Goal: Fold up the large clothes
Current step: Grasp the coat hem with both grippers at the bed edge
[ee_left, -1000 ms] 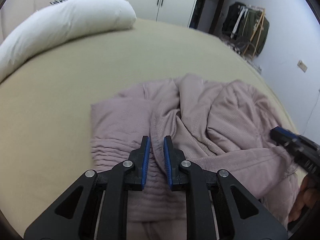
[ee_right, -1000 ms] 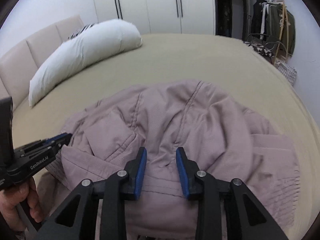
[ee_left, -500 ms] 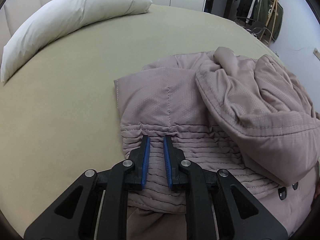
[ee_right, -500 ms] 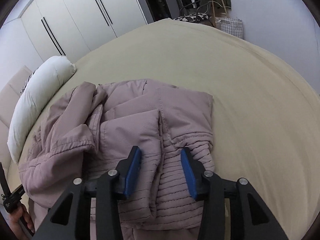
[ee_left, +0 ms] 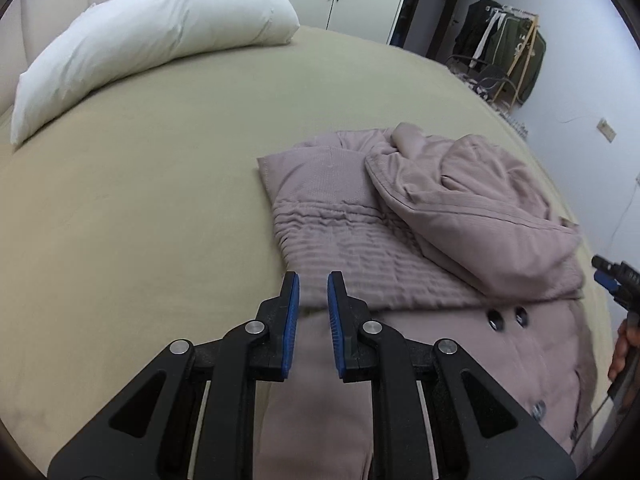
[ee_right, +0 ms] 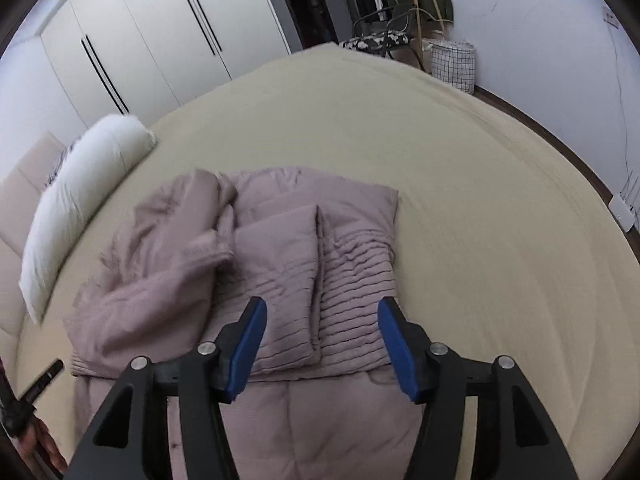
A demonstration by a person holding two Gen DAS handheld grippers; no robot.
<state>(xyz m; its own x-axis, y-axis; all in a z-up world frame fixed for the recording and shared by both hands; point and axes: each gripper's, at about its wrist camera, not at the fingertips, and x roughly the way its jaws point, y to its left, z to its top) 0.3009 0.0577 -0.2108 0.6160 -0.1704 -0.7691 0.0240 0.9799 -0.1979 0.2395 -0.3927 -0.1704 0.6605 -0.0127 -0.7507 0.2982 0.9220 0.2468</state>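
Note:
A large mauve padded coat (ee_left: 420,216) lies partly folded on the beige bed, its ribbed cuffed part on top and two dark buttons showing near the front. It also shows in the right wrist view (ee_right: 280,264). My left gripper (ee_left: 311,280) hovers just above the coat's near left edge, jaws a narrow gap apart and empty. My right gripper (ee_right: 322,306) hovers above the coat's ribbed part, jaws wide open and empty. The right gripper's tip also shows at the right edge of the left wrist view (ee_left: 612,276).
A long white pillow (ee_left: 152,36) lies at the bed's head. White wardrobe doors (ee_right: 160,40) stand behind the bed (ee_left: 140,200). A clothes rack (ee_left: 508,60), a chair and a checked laundry basket (ee_right: 454,64) stand beyond the bed's far side.
My right gripper's jaws have opened much wider and it has swung to the coat's right side. My left gripper has pulled back to the coat's left edge, its gap slightly wider.

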